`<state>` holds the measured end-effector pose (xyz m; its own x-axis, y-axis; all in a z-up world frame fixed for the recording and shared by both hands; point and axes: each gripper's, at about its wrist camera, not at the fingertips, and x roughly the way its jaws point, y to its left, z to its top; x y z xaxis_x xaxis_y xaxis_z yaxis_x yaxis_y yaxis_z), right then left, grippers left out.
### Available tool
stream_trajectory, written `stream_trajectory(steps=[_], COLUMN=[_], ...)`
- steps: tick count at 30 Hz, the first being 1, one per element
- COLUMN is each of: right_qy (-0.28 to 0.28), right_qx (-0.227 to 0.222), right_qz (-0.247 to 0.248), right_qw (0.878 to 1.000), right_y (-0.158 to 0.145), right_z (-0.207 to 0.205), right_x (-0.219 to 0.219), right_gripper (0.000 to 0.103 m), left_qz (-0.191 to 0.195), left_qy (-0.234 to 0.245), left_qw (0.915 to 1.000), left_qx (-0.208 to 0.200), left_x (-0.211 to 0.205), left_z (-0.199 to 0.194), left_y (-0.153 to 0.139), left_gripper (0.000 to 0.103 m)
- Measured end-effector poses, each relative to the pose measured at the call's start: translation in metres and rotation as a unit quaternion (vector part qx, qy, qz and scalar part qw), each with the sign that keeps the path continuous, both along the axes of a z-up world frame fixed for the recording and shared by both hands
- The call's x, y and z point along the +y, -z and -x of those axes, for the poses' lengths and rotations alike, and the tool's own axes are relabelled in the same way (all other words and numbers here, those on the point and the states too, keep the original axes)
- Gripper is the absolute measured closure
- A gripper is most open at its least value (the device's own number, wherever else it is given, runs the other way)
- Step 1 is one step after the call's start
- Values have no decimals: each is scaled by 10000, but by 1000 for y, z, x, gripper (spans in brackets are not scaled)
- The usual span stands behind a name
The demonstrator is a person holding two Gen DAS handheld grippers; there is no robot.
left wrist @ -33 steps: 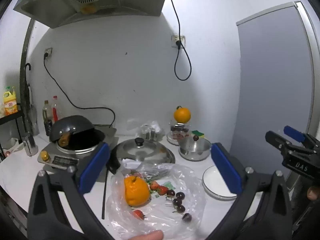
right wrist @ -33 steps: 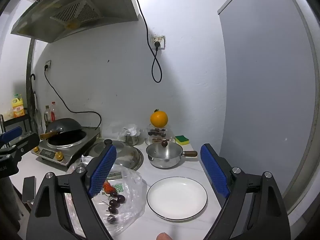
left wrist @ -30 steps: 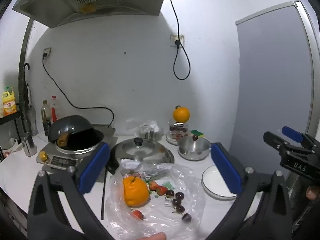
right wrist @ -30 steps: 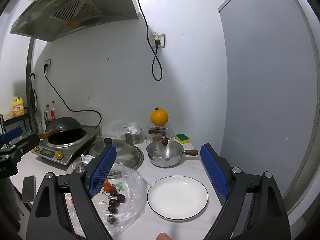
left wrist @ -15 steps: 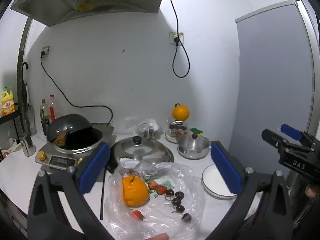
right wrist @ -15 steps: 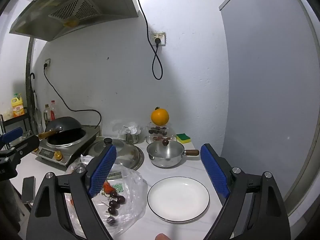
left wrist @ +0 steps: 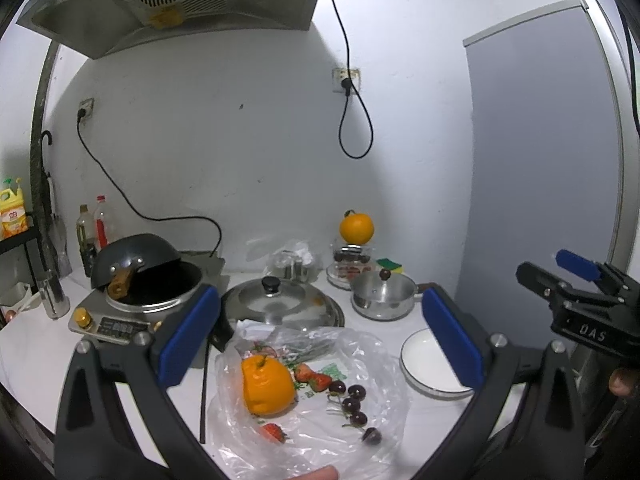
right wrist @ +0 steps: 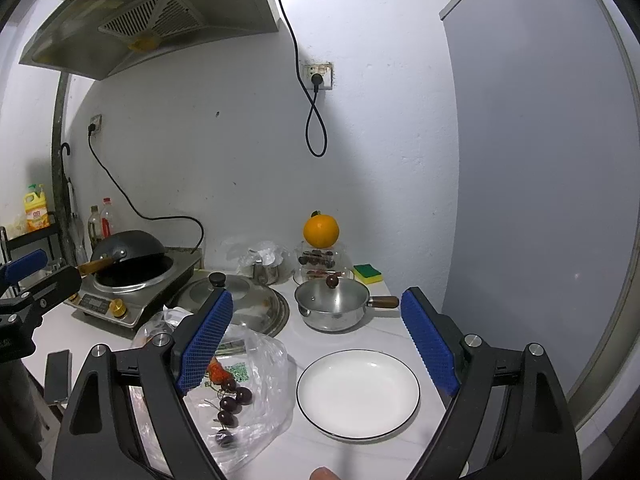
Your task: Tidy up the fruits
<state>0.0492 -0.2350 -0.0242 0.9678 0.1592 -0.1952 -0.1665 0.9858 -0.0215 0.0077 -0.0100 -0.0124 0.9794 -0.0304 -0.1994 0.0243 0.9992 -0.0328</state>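
left gripper (left wrist: 320,336): drifted slightly, view tilted | right gripper (right wrist: 316,340): nearly same | fruit unmoved

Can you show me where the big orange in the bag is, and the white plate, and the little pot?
big orange (left wrist: 267,389), left wrist view, middle of its peel.
white plate (right wrist: 357,393), right wrist view, bare centre.
little pot (right wrist: 332,312), right wrist view, shiny front wall.

Left gripper (left wrist: 320,336) and right gripper (right wrist: 316,344) both hover with jaws spread wide; neither holds anything.
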Motion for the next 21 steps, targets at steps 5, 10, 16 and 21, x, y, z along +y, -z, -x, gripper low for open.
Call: stream_trajectory(steps=[5,10,16,21], right_qy=[2,14,15,-14], right_qx=[21,48,91,117], right_qz=[-19,-42,-36,-26], right_qw=[10000,10000,10000,9999], right_y=[3,6,6,9], right_z=[0,1,-1,-1], right_x=[-3,-4,-5,-5], right_gripper=[14,15,14,14], left_qz=[-29,-79,-67,-28], left_qy=[34,57,50,20], left_qw=[10000,9999,9999,9999], left_qx=[22,52,77,99], left_x=[-3,-7,-9,-5], left_z=[-1,-2,-2,-5], left_y=[-1,-4,-6,-7], left_gripper=[1,1,1,1])
